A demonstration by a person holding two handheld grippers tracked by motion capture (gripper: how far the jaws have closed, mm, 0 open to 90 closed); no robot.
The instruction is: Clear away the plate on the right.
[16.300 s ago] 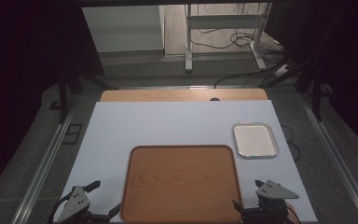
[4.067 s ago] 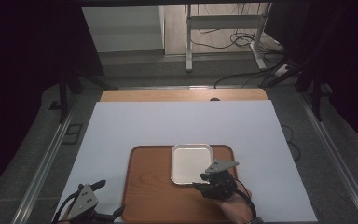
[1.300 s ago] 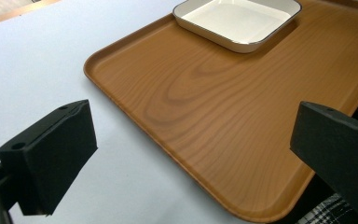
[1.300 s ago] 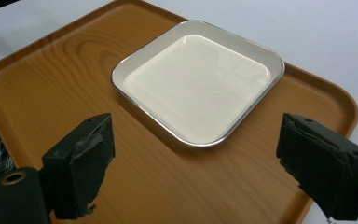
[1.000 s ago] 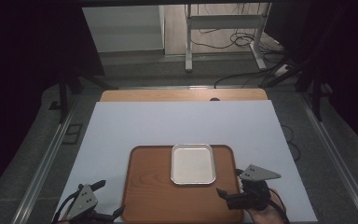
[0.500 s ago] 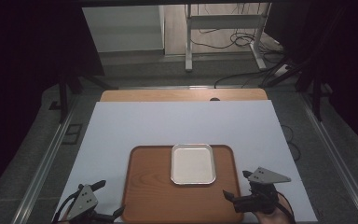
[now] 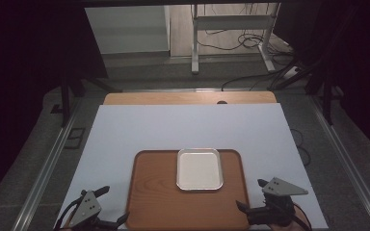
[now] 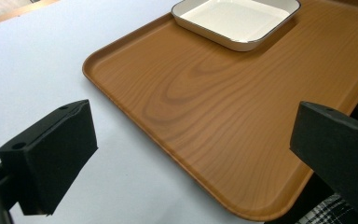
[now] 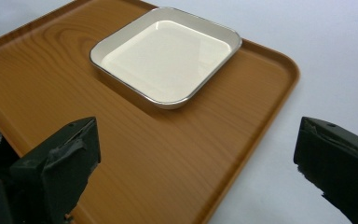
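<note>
From my seat, the sheet covers most of the counter, leaving a strip of counter bare along its far edge. The tray lies on the sheet's near half, about midway across. The square dish sits on the tray, in its far right part, near the far rim. My left tool is at the tray's near left corner; my right tool is just beside the tray's near right corner, over the sheet, well apart from the dish.
</note>
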